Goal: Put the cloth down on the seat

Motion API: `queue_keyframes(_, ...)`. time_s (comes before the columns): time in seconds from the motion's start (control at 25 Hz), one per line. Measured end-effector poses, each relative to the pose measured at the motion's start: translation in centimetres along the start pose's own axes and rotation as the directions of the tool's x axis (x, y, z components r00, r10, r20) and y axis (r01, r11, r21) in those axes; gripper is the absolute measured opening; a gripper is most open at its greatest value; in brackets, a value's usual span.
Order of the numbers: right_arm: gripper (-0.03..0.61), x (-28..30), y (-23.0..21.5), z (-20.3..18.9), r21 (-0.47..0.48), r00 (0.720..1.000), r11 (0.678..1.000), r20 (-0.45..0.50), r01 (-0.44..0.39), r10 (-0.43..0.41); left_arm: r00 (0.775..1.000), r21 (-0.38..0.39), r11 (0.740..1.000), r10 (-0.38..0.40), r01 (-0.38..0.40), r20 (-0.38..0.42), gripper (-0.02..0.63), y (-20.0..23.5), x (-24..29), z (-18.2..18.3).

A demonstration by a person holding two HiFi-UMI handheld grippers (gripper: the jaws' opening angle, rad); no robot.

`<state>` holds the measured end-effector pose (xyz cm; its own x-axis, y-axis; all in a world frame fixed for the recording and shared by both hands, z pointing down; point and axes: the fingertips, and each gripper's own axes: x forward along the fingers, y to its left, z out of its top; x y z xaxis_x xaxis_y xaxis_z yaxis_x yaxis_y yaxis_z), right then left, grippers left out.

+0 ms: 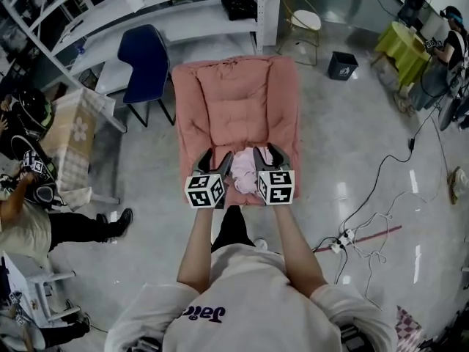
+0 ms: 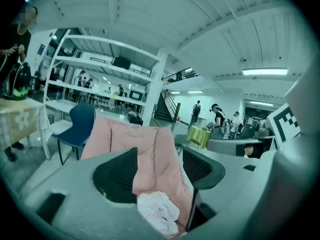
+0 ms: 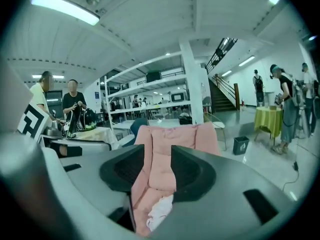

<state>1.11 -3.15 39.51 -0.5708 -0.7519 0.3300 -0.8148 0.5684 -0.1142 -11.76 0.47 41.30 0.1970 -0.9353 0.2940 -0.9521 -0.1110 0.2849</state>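
A pink padded seat [image 1: 238,97] stands straight ahead of me on the floor. A crumpled pale pink cloth [image 1: 244,173] lies on its front edge, between my two grippers. My left gripper [image 1: 215,160] is just left of the cloth. Its jaws stand apart, showing the seat [image 2: 125,139] through the gap and the cloth [image 2: 159,211] low beneath them, with no pad pressing it. My right gripper [image 1: 269,155] is at the cloth's right side. It is also open, with the seat back [image 3: 170,134] in the gap and the cloth [image 3: 161,211] below.
A blue chair [image 1: 144,53] and white shelving [image 1: 183,13] stand behind the seat at the left. A gold-framed chair [image 1: 303,22] and a black bin [image 1: 341,65] are at the back right. Cables and a power strip [image 1: 343,239] lie on the floor to the right. A person [image 1: 29,218] sits at the left.
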Motion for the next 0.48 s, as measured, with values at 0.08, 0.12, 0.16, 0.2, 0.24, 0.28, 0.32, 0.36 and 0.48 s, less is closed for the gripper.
queue_keyframes(0.08,0.169,-1.1,1.0,2.8,-0.036,0.998,0.999,0.060,-0.014,0.016,0.997,0.024,0.999,0.032,-0.033,0.064,0.274,-0.4,-1.2,2.9)
queue_keyframes(0.12,0.166,-1.7,1.5,4.0,-0.052,0.996,0.998,0.086,-0.020,0.024,0.995,0.032,0.998,0.044,-0.048,0.091,0.256,-0.7,-1.9,4.2)
queue_keyframes(0.16,0.162,-2.3,1.9,5.0,-0.063,0.994,0.998,0.109,-0.024,0.031,0.992,0.039,0.997,0.055,-0.060,0.112,0.232,-0.9,-2.6,5.2)
queue_keyframes(0.2,0.152,-2.9,2.2,5.9,-0.070,0.991,0.997,0.130,-0.027,0.036,0.989,0.048,0.996,0.064,-0.071,0.129,0.211,-1.2,-3.3,6.1)
queue_keyframes(0.24,0.138,-3.6,2.4,6.7,-0.075,0.988,0.997,0.151,-0.029,0.040,0.986,0.062,0.995,0.074,-0.084,0.147,0.199,-1.5,-4.0,6.9)
queue_keyframes(0.28,0.129,-4.2,2.5,7.3,-0.082,0.985,0.996,0.170,-0.028,0.042,0.983,0.083,0.992,0.085,-0.099,0.164,0.185,-1.8,-4.6,7.5)
queue_keyframes(0.32,0.122,-4.7,2.5,7.9,-0.090,0.982,0.996,0.187,-0.026,0.042,0.979,0.108,0.987,0.096,-0.117,0.179,0.174,-2.0,-5.1,8.0)
queue_keyframes(0.36,0.116,-5.2,2.5,8.4,-0.100,0.979,0.995,0.201,-0.022,0.042,0.976,0.132,0.982,0.107,-0.134,0.192,0.165,-2.3,-5.6,8.4)
queue_keyframes(0.48,0.093,-6.6,2.3,9.3,-0.120,0.972,0.993,0.231,-0.009,0.036,0.965,0.173,0.971,0.124,-0.166,0.230,0.125,-3.3,-6.7,9.1)
